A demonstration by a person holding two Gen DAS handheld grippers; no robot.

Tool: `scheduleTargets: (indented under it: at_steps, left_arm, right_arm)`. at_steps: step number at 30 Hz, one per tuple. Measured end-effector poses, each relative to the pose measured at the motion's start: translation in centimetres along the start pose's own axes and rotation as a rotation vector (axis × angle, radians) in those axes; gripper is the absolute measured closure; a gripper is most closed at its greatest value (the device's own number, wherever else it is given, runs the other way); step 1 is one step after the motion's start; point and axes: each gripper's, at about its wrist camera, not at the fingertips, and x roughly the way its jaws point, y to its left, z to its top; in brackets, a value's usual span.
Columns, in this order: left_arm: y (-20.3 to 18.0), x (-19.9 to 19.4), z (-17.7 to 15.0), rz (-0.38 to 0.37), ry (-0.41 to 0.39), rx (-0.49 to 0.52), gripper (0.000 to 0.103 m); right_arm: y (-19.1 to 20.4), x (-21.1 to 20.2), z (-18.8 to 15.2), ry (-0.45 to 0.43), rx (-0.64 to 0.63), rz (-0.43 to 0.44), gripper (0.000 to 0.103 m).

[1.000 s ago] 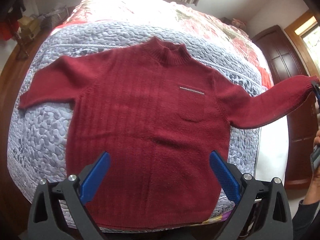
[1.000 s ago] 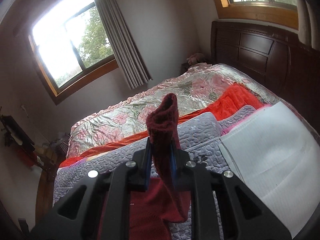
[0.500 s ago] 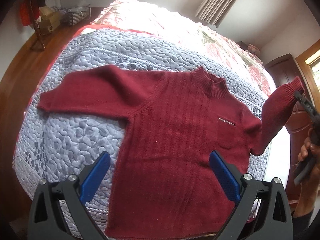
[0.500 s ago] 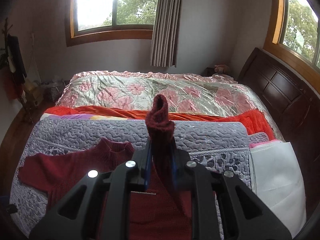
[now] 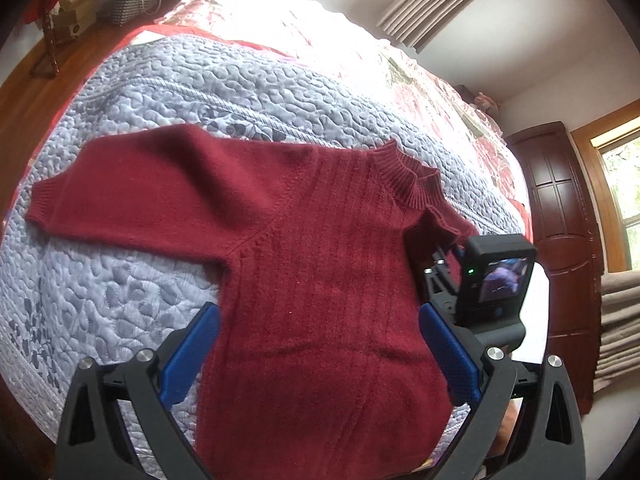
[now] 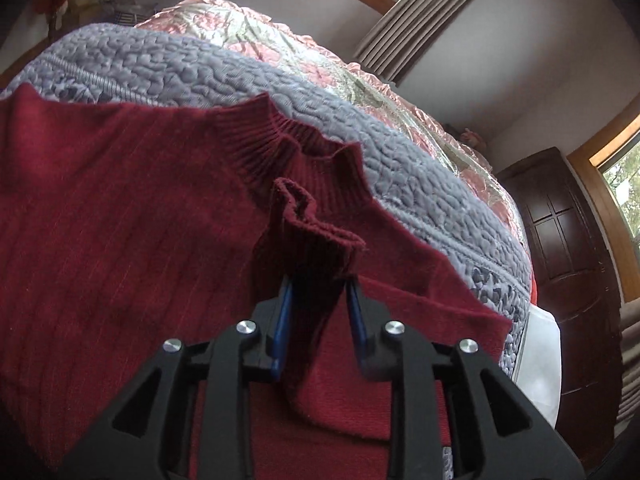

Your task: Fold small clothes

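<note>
Right gripper [image 6: 318, 316] pinching sleeve cuff [image 6: 316, 232] over sweater [image 5: 320, 300], left gripper [image 5: 316, 356] spread, idle — cuff may slip, sleeve landing crooked.

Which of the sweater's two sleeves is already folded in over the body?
The sleeve whose cuff the right gripper pinches, lying over the sweater's chest below the collar. The other sleeve lies spread flat on the grey quilt.

Home bedroom: quilted bed [image 5: 256, 80], curtains [image 5: 436, 0].
</note>
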Motion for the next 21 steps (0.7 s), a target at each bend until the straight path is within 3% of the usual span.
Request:
scheduleTargets:
  at_steps: [2, 4, 5, 10, 12, 15, 21]
  left_arm:
    - [0.1, 1.6, 0.7, -0.041, 0.032, -0.033, 0.004]
    - [-0.1, 3.6, 1.4, -0.075, 0.069, -0.056, 0.004]
    - [-0.4, 4.4, 1.7, -0.087, 0.084, -0.061, 0.004]
    - [-2.1, 8.9, 3.3, -0.132, 0.124, -0.102, 0.004]
    - [-3.2, 11.0, 3.7, -0.092, 0.136, -0.083, 0.004]
    - [-4.6, 15.1, 3.9, -0.09, 0.18, -0.078, 0.004]
    - [-6.3, 23.2, 2.8, -0.088, 0.282, -0.123, 0.004]
  right_arm:
    - [1.1, 0.8, -0.5, 0.008, -0.025, 0.004, 0.058]
    - [1.6, 0.7, -1.1, -0.015, -0.046, -0.011, 0.031]
    - [1.6, 0.4, -1.4, -0.029, -0.055, -0.009, 0.028]
    - [0.3, -2.0, -3.9, -0.038, -0.06, 0.068, 0.026]
    - [-1.7, -3.0, -5.5, 0.002, 0.025, 0.144, 0.025]
    - [-4.7, -4.4, -8.8, 0.079, 0.183, 0.231, 0.024]
    - [-7.0, -6.4, -13.9, 0.166, 0.306, 0.3, 0.024]
